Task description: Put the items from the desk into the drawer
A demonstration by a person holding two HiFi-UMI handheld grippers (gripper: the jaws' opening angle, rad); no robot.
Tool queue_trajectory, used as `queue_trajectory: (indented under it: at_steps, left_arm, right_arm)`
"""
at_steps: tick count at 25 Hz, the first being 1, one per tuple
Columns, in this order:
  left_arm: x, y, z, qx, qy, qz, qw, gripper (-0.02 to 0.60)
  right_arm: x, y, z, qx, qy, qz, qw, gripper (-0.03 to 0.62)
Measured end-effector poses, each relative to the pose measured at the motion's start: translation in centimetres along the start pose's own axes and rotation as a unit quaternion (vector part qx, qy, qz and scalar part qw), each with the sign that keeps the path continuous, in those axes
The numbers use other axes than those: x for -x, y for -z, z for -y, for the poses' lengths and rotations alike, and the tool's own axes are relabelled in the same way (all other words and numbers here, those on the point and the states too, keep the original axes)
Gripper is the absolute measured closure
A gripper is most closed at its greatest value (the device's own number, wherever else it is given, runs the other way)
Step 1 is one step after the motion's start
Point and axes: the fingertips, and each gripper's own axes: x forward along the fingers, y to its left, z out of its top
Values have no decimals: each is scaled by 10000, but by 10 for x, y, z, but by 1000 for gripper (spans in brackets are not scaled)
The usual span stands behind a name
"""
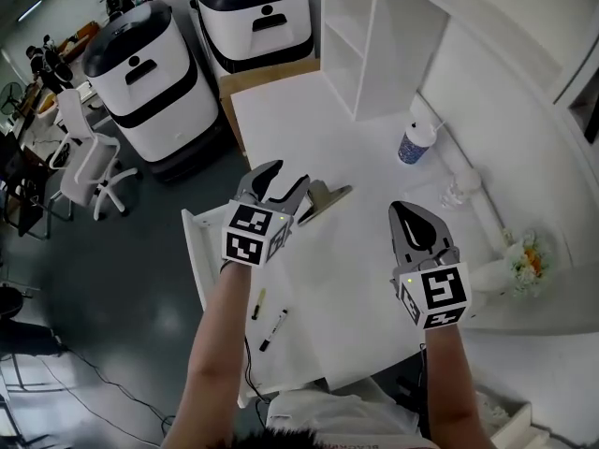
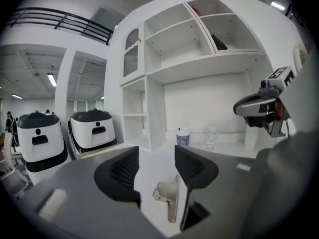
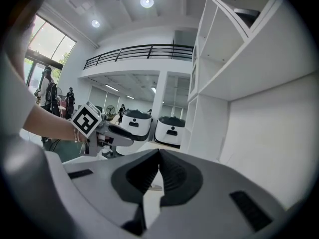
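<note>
Lying in the open white drawer (image 1: pixel 194 251) at seven o'clock are two slim dark pens (image 1: pixel 273 330). At four o'clock the right gripper (image 1: pixel 404 215) has jaws together, empty. Farther, near centre, the left gripper (image 1: pixel 290 174) has jaws apart; a silver metal clip (image 1: pixel 326 199) rests on the white desk (image 1: pixel 299 129) beside its right jaw.

I'm working in what looks like an open-plan office, possibly a robotics lab. My landmark is the white desk (image 1: pixel 346 279). A white open shelf unit (image 1: pixel 360 36) rises at its far end, and just left of that stand two bulky white-and-black machines (image 1: pixel 150 73). Left of the desk, swivel chairs (image 1: pixel 94 171) sit on a dark polished floor (image 1: pixel 122 279). People at workstations (image 1: pixel 42 64) are farther off that way, too small to make out well. Beyond the desk, a mezzanine railing (image 3: pixel 139 51) runs under recessed ceiling lights (image 3: pixel 146 2).
</note>
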Motion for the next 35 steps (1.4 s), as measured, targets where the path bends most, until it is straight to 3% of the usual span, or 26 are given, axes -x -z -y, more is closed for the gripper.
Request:
queue_trajectory:
  at_steps: [9, 20, 25, 28, 35]
  left_arm:
    - [-59, 71, 10, 382, 447, -784, 9952, 351]
    - [-108, 141, 8, 1024, 752, -1531, 9800, 357]
    - [-120, 152, 10, 1244, 947, -1730, 9724, 409]
    - [-123, 150, 13, 1432, 1069, -1731, 9686, 462]
    - [-118, 142, 22, 1577, 1405, -1652, 9634, 508]
  right_arm:
    - [-26, 43, 4, -148, -193, -353, 9991, 586]
    - [-38, 96, 22, -341, -217, -769, 9962, 586]
    - [-35, 114, 25, -411, -207, -934, 9946, 586]
    - [-32, 119, 28, -430, -175, -983, 9941, 586]
    - [-29, 123, 25, -502, -159, -1023, 9934, 586]
